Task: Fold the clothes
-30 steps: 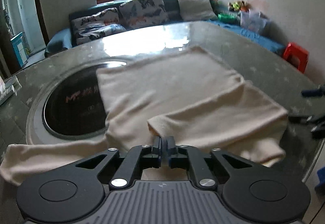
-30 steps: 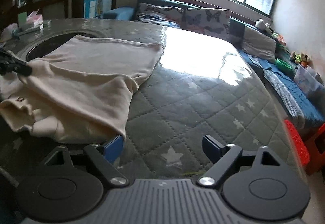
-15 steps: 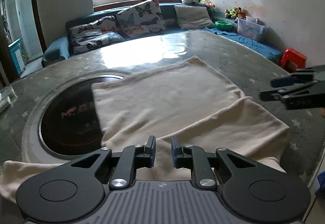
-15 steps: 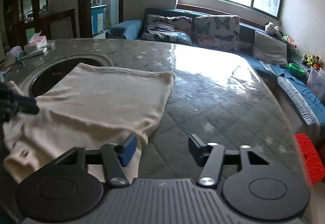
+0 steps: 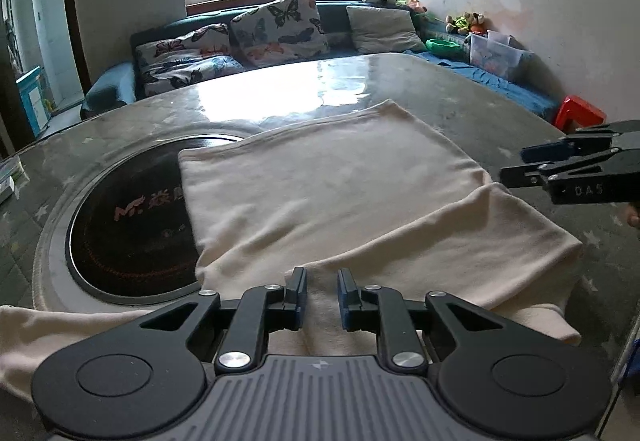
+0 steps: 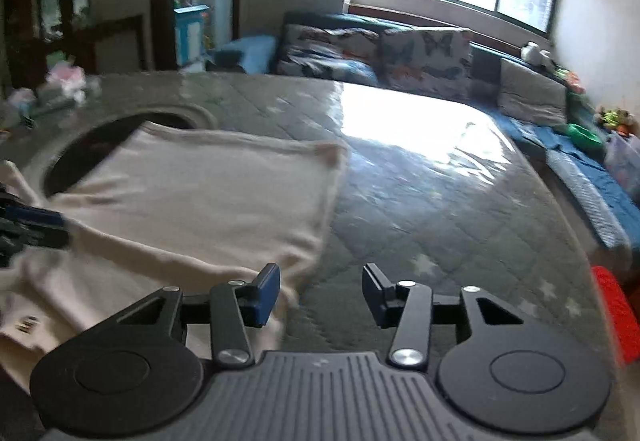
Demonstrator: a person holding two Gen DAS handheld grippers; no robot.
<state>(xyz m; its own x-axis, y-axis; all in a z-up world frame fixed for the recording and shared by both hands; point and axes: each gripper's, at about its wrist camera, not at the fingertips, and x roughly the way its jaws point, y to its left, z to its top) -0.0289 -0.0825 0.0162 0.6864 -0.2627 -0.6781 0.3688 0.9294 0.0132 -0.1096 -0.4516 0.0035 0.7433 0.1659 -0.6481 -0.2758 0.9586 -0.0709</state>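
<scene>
Now, from your left wrist view, your left gripper (image 5: 322, 295) has its fingers a little apart, holding nothing, over the near edge of the cloth (image 5: 340, 185). The cloth lies folded on the table (image 5: 460, 89), partly over a round black cooktop (image 5: 128, 217). A clear bin (image 5: 496, 51) by the wall holds things too small to tell.

From your right wrist view, your right gripper (image 6: 320, 293) is wide apart and empty, above the cloth's right edge.

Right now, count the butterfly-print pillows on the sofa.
2. One butterfly pillow stands upright against the sofa back; the other lies flatter to its left. A plain grey cushion sits right. Others may be hidden.
</scene>
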